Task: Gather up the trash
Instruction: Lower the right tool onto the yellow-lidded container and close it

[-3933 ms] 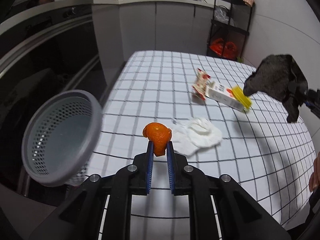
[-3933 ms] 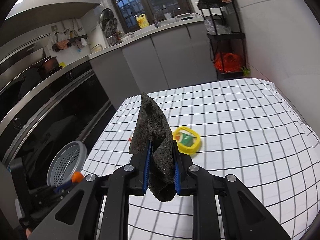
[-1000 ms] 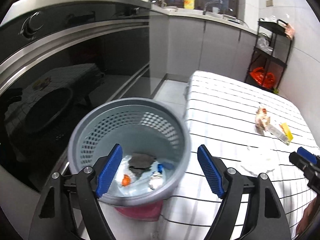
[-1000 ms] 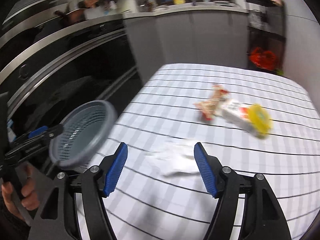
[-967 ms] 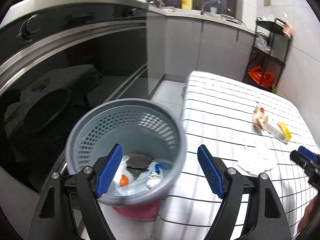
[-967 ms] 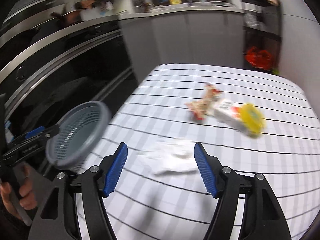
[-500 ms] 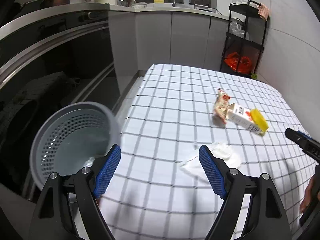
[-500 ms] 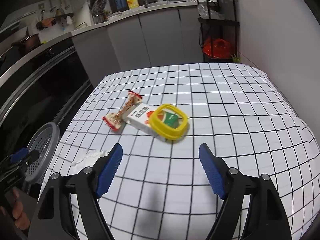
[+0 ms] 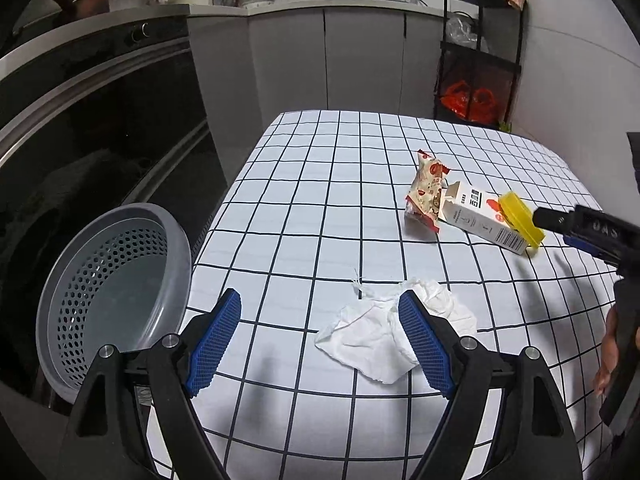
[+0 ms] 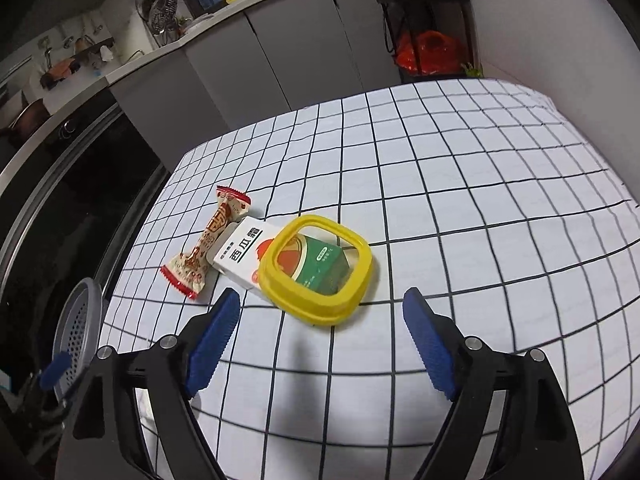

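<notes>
Reaching for fresh litter, both grippers are gaping empty over the black-gridded white tablecloth (image 9: 320, 208). The left gripper (image 9: 320, 338) is hovering by the crumpled white tissue (image 9: 394, 330), near the table's edge beside the grey perforated plastic bin (image 9: 112, 280). The right gripper (image 10: 320, 334) is facing the yellow square lid (image 10: 316, 270) resting on a white carton (image 10: 240, 256); closing there looks next, with open cloth around.
</notes>
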The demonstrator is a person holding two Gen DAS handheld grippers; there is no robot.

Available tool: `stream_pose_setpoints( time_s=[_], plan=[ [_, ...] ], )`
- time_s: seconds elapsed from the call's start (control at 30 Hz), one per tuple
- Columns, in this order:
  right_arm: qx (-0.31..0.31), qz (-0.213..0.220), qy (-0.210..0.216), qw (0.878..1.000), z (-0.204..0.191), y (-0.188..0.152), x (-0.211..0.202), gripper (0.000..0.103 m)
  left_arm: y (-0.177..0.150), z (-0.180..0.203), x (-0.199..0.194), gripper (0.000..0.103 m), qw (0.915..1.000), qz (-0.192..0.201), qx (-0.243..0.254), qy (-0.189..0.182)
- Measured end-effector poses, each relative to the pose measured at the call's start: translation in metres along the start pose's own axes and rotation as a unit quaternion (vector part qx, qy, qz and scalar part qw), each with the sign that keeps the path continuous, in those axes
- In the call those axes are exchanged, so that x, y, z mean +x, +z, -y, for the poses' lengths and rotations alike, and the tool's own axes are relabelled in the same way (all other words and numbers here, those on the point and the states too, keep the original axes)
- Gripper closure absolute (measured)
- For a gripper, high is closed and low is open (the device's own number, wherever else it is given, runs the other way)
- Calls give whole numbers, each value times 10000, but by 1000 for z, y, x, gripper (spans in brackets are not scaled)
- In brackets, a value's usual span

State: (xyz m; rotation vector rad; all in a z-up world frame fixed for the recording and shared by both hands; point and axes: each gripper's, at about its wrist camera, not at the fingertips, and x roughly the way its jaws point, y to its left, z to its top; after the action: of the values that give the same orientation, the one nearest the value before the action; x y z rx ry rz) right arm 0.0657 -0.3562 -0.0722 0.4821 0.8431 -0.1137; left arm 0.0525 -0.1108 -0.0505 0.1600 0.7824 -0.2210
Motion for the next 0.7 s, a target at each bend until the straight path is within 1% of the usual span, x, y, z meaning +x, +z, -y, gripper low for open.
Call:
stream_pose_setpoints(
  time_s=[0.2, 0.37, 0.5, 0.6, 0.63, 0.67, 0.7],
  plan=[
    [238, -175, 76, 9995, 1, 8, 21, 23, -2, 2, 3, 24, 9999, 8, 87, 61],
    [282, -249, 24, 9993, 0, 10, 33, 23, -2, 3, 6, 24, 9999, -46, 91, 38],
    [226, -222, 63, 9995, -5, 11, 38, 23, -3, 1, 7, 24, 9999, -53, 92, 40],
    [85, -113, 5, 9999, -10, 12, 38, 24, -3, -1, 8, 24, 9999, -77, 72, 41],
    [59, -83, 35, 9999, -11, 12, 38, 25, -3, -2, 8, 24, 9999, -84, 64, 44],
    [37, -70, 39, 10000, -12, 12, 38, 32, -4, -2, 8, 24, 9999, -89, 57, 42],
    [20, -65, 50, 10000, -13, 13, 37, 32, -4, -3, 8, 24, 9999, -92, 51, 32]
  ],
)
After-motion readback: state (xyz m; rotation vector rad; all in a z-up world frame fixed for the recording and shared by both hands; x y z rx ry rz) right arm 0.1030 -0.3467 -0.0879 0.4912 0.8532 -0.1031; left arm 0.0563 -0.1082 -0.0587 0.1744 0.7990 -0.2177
